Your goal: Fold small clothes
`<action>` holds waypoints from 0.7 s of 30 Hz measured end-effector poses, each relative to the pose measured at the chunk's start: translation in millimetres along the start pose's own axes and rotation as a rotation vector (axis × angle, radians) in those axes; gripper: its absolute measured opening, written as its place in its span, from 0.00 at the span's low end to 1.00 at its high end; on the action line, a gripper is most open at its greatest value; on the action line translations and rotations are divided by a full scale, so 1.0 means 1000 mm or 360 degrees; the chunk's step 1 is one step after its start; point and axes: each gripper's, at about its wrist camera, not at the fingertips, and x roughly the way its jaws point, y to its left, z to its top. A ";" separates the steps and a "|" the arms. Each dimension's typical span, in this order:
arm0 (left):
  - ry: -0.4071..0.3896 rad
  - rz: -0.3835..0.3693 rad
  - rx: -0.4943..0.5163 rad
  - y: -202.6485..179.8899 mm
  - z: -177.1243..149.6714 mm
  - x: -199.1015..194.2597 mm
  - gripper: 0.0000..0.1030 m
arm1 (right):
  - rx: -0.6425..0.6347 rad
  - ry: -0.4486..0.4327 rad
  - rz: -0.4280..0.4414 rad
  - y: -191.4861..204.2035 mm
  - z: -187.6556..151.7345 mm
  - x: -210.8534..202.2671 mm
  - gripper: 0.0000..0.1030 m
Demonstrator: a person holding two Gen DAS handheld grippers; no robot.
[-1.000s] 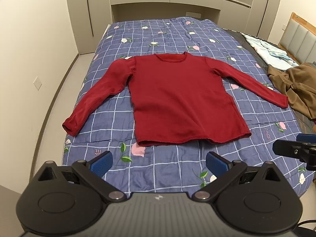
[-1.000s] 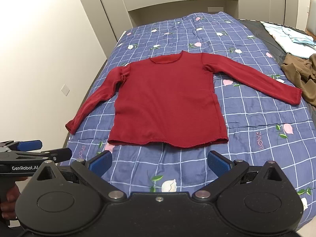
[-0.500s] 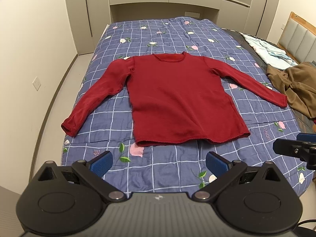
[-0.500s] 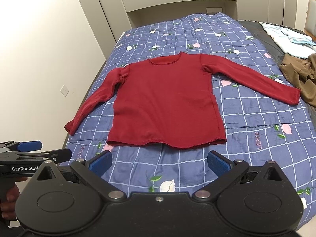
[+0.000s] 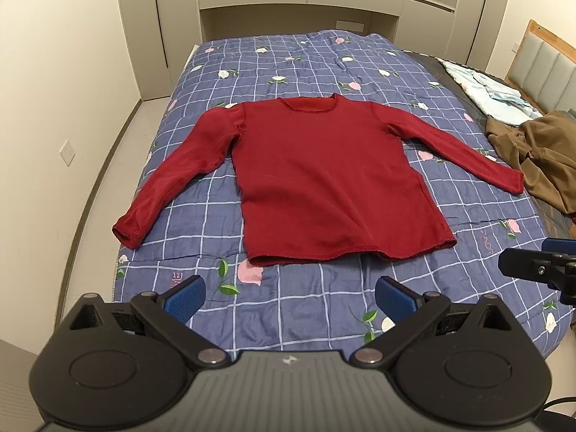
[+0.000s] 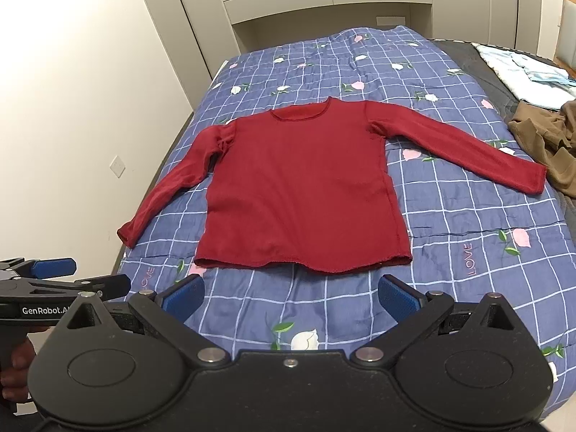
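Note:
A dark red long-sleeved top [image 5: 331,180] [image 6: 302,187] lies flat and face up on the blue checked quilt [image 5: 306,298] [image 6: 450,216], both sleeves spread outward, hem nearest me. My left gripper [image 5: 289,293] hovers open just short of the hem, nothing between its blue pads. Over the near edge of the bed my right gripper [image 6: 291,295] is also open and empty, a little short of the hem. Each gripper shows at the edge of the other's view: the right gripper [image 5: 540,270] and the left gripper [image 6: 54,277], held by a hand [image 6: 14,370].
A crumpled brown garment [image 5: 540,151] [image 6: 547,140] lies at the bed's right side near the top's right cuff. Light blue clothes [image 5: 489,90] [image 6: 529,72] sit further back. A wall [image 5: 54,108] runs along the left; cabinets [image 5: 298,0] stand behind the bed.
Both grippers have drifted slightly, so the top sits a little higher and farther in view. The top itself has not moved, and both grippers stay open.

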 end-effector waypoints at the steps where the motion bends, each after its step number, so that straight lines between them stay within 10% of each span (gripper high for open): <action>1: 0.0000 -0.0001 0.0004 0.000 0.000 0.000 0.99 | 0.0000 0.0000 -0.0006 0.001 0.000 0.000 0.99; 21: 0.0009 -0.0001 0.0051 -0.004 0.002 -0.002 0.99 | -0.0030 0.0010 -0.0050 0.005 -0.002 0.001 0.99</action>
